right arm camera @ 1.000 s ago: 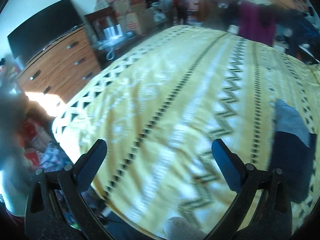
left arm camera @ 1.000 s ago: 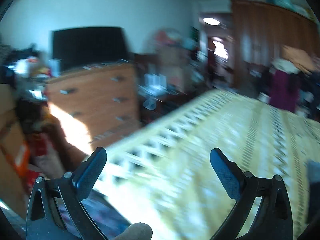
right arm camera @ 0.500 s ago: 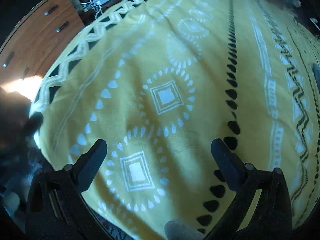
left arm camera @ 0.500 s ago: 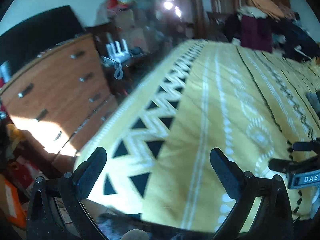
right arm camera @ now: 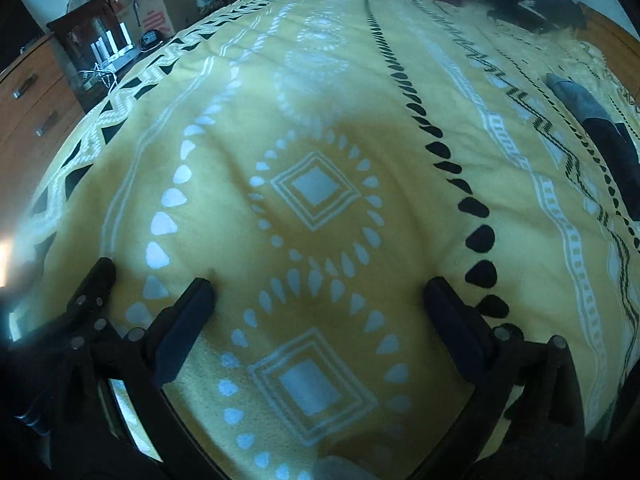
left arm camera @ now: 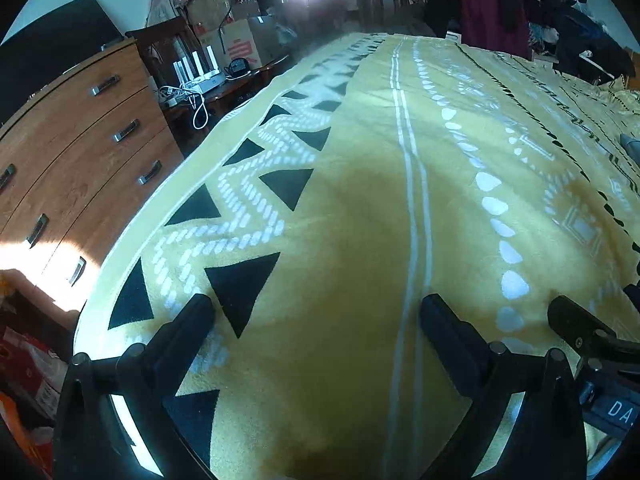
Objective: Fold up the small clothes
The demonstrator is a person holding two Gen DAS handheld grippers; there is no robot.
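Observation:
A yellow patterned blanket (left arm camera: 360,220) covers the bed and fills both views. My left gripper (left arm camera: 316,312) hovers open just above its near left corner, nothing between the fingers. My right gripper (right arm camera: 318,294) is open too, low over the blanket (right arm camera: 320,120) near the front edge. A small dark blue and grey garment (right arm camera: 600,120) lies flat at the far right of the bed, well away from both grippers; only a sliver of it (left arm camera: 632,146) shows in the left wrist view. The right gripper's body (left arm camera: 592,344) pokes in at the left view's right edge.
A wooden chest of drawers (left arm camera: 80,152) stands left of the bed, with a low table of cables and white devices (left arm camera: 196,76) and cardboard boxes (left arm camera: 232,36) behind it. Piled clothes (left arm camera: 520,4) sit beyond the bed's far end. Clutter lies on the floor (left arm camera: 28,360) at lower left.
Both grippers have swung from facing the room down and in over the bed, coming close to the blanket near its front edge. Both stayed open.

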